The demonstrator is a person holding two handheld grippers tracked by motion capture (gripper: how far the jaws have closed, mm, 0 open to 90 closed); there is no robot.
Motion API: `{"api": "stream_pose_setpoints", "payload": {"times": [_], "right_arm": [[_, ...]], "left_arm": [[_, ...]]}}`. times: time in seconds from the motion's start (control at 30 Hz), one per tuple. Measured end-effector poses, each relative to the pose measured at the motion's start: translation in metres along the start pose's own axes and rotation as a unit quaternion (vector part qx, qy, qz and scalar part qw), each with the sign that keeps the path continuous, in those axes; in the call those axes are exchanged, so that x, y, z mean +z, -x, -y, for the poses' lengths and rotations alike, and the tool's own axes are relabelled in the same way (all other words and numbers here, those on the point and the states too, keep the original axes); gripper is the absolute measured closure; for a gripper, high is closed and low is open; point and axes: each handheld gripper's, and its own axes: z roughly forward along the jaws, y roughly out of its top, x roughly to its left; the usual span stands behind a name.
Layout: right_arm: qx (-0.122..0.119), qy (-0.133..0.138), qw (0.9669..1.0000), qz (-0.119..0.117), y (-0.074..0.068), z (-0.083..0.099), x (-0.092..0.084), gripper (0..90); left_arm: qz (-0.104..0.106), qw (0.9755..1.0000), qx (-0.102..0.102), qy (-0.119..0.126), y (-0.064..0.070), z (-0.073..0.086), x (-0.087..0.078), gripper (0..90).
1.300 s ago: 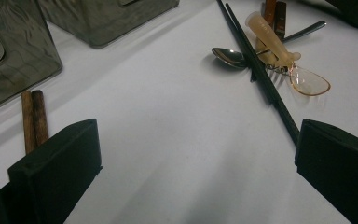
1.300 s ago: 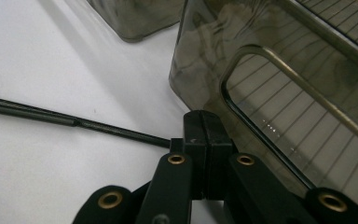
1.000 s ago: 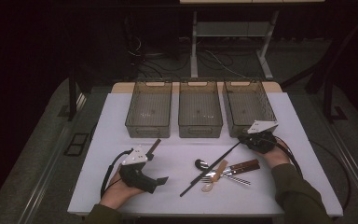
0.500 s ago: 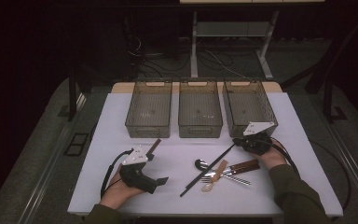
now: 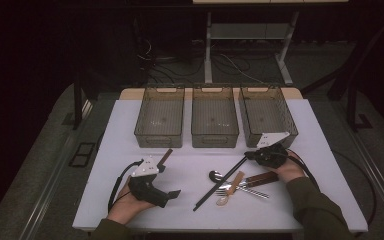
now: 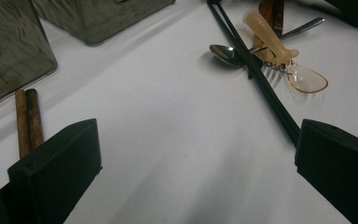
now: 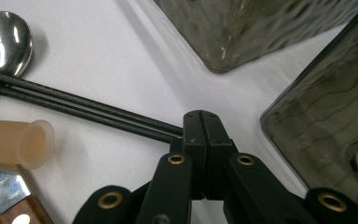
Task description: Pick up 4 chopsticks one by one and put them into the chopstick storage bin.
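- My right gripper is clamped on the black chopsticks' far end, near the bins.
- My left gripper rests, jaws wide apart.
- Risk: held by the tip, the chopsticks may pivot, slip, or drag the spoon.

The high view is dim and grainy, the room around the pale worktop almost black. The gripper views are brighter and fairly sharp. Glare glints on the spoon bowl; soft shadows lie beside the black chopsticks.
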Motion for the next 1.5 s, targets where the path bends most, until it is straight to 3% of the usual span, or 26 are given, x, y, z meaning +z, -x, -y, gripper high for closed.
{"api": "stream_pose_setpoints", "payload": {"times": [0.07,0.3,0.87,1.5], "right_arm": [[0.007,0.01,0.9997,0.02,0.004,0.0,-0.002,89.2],[0.015,0.01,0.9995,0.027,0.009,0.0,0.004,89.2],[0.004,0.008,0.9998,-0.016,-0.001,-0.004,0.006,89.2],[-0.01,-0.006,0.9993,-0.035,-0.014,-0.009,0.005,89.2]], "left_arm": [[0.0,1.0,0.0,0.0,0.0,0.0,0.0,0.0],[0.001,1.0,0.001,-0.004,0.0,0.0,0.001,0.0],[0.002,1.0,0.002,-0.004,0.0,0.0,0.001,0.0],[0.002,1.0,0.001,-0.005,0.001,0.0,0.001,0.0]]}}
